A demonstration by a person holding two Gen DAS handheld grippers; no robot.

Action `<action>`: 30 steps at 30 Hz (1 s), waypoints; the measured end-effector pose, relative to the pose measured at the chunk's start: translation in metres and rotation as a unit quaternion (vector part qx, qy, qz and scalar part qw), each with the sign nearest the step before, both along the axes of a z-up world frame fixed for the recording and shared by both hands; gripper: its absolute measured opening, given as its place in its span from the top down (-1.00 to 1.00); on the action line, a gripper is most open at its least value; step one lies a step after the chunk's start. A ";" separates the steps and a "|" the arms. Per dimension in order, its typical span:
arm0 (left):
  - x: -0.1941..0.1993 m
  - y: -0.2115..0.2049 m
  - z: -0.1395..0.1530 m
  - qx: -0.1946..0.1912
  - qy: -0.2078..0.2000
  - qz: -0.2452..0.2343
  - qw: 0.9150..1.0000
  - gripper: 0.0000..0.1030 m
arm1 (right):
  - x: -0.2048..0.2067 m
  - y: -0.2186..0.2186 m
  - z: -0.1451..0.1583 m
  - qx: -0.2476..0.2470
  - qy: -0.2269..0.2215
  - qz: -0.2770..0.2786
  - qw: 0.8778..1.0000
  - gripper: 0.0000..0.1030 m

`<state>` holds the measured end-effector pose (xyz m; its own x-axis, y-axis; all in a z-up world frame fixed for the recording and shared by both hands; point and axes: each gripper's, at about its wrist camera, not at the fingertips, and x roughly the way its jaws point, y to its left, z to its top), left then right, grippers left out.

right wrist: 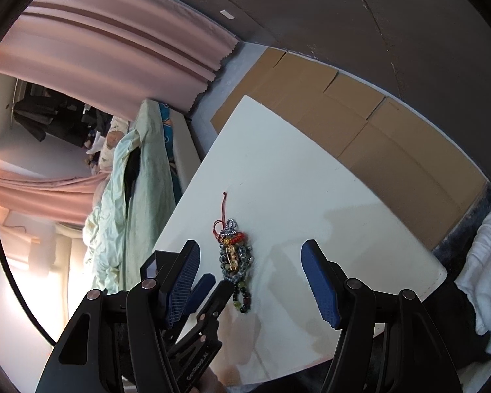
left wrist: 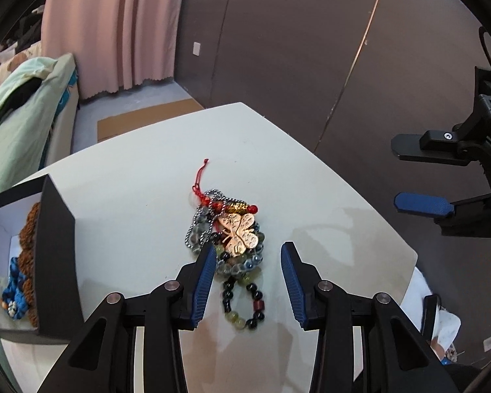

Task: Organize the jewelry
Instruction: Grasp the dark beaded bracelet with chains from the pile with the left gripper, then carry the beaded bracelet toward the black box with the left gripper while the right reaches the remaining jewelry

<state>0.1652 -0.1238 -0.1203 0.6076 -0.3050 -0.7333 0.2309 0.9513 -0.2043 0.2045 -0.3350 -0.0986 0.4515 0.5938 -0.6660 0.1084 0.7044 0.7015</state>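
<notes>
On the white surface (left wrist: 121,196), roughly at its middle, the jewelry pile (left wrist: 227,235) lay in one tangled heap: a silver chain (left wrist: 196,222), a red cord (left wrist: 201,180) trailing toward the far side, a rose-gold butterfly pendant (left wrist: 239,234) on top, and a beaded bracelet (left wrist: 242,298) of dark and green beads spilling toward you at the near edge of the heap. Your left gripper (left wrist: 245,281) had its jaws spread wide and holding nothing; they straddled the near part of the pile, with the left blue pad just beside the chain and the bracelet lying between the two pads. Your right gripper (right wrist: 250,281) hung off to the right, well apart from the heap, its jaws likewise released and empty. At the far left, the black box (left wrist: 54,245) with the pale lining stood open and already held some pieces: a brown beaded strand (left wrist: 27,239) and a blue braided piece (left wrist: 16,291). From that I would judge you were partway through: a share of the jewelry had been put away, while the whole central tangle remained to be separated and moved. The next grasp looked set for the bracelet, though the pieces overlapped enough that lifting one might have dragged the others along.
</notes>
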 end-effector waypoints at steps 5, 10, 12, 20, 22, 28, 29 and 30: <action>0.006 -0.007 -0.010 0.013 0.007 -0.009 1.000 0.17 | 0.003 -0.002 -0.001 -0.002 0.000 0.006 1.000 -0.29; 0.000 -0.018 -0.011 0.060 -0.013 -0.016 0.998 0.18 | 0.003 -0.001 -0.003 -0.005 0.002 0.011 1.000 -0.29; -0.002 -0.023 -0.014 0.097 -0.016 -0.015 0.995 0.17 | 0.003 0.000 -0.002 -0.007 0.002 0.013 1.000 -0.28; -0.002 -0.013 -0.014 0.093 -0.006 -0.014 0.996 0.77 | 0.005 0.005 -0.001 -0.013 0.002 0.020 1.000 -0.29; -0.004 -0.009 -0.009 0.084 -0.008 -0.013 0.996 0.79 | 0.004 0.005 -0.001 -0.014 0.002 0.021 1.000 -0.29; -0.007 -0.002 0.011 0.057 -0.027 -0.010 0.998 0.81 | 0.004 0.006 -0.002 -0.021 0.003 0.021 1.000 -0.29; -0.008 0.001 0.015 0.049 -0.028 -0.007 0.998 0.81 | 0.004 0.008 -0.002 -0.023 0.003 0.023 0.999 -0.28; -0.006 0.003 0.018 0.042 -0.029 -0.005 0.999 0.81 | 0.004 0.009 -0.003 -0.026 0.003 0.024 0.999 -0.28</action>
